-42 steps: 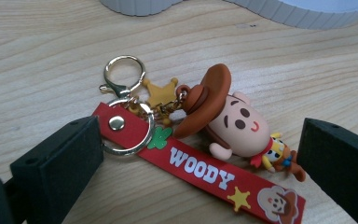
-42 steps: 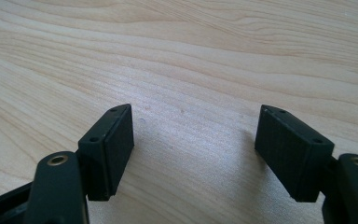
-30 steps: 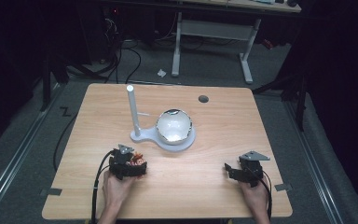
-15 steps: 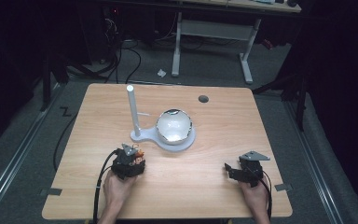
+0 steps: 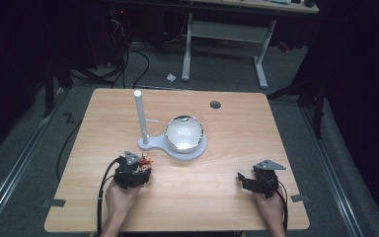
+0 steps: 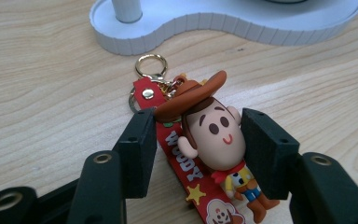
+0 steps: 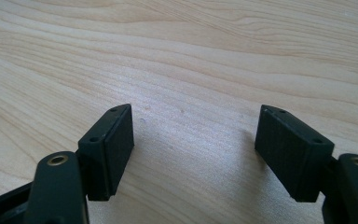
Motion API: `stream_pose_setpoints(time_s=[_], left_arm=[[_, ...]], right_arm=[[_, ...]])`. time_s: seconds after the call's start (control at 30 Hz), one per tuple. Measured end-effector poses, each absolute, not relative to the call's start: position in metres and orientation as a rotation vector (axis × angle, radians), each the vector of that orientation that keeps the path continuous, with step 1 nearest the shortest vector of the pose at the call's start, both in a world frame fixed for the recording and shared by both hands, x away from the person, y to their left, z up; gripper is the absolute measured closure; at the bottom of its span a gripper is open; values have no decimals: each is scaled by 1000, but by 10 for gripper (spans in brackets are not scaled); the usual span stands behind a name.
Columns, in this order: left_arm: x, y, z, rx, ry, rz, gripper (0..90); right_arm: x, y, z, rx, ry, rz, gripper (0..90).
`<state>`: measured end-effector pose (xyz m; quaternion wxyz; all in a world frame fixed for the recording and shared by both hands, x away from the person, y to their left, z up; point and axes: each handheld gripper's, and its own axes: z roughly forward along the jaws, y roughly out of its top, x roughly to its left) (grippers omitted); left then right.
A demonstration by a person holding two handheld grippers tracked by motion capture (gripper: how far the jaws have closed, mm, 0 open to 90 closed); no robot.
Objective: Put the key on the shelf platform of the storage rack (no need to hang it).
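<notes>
The wooden table point(image 5: 227, 143) is seen whole from high above its near edge, facing forward and down. The white stand base point(image 6: 223, 23) is viewed from low and close in the left gripper view and shared with the high view. Bare tabletop is viewed closely in the right gripper view.

A wooden table point(image 5: 227, 197) stands on grey floor point(image 5: 24, 148), cables point(image 5: 128, 59) and a desk frame point(image 5: 227, 29) behind.

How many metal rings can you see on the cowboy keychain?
2. A small gold metal ring sits at the top of the cowboy figure keychain, nearest the white plastic stand base. A larger ring lies beside the red strap, partly hidden; more may be covered.
</notes>
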<state>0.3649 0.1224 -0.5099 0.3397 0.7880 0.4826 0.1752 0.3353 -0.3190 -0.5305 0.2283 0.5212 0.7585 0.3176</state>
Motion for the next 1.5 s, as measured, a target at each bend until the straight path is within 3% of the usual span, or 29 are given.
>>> stream_pose_setpoints(time_s=[0.53, 1.5], left_arm=[[358, 139, -464, 1986, 1168, 470, 478], [350, 146, -392, 1913, 984, 345, 480]], right_arm=[[335, -319, -531, 1434, 2089, 874, 283], [335, -319, -531, 1431, 2091, 874, 283]])
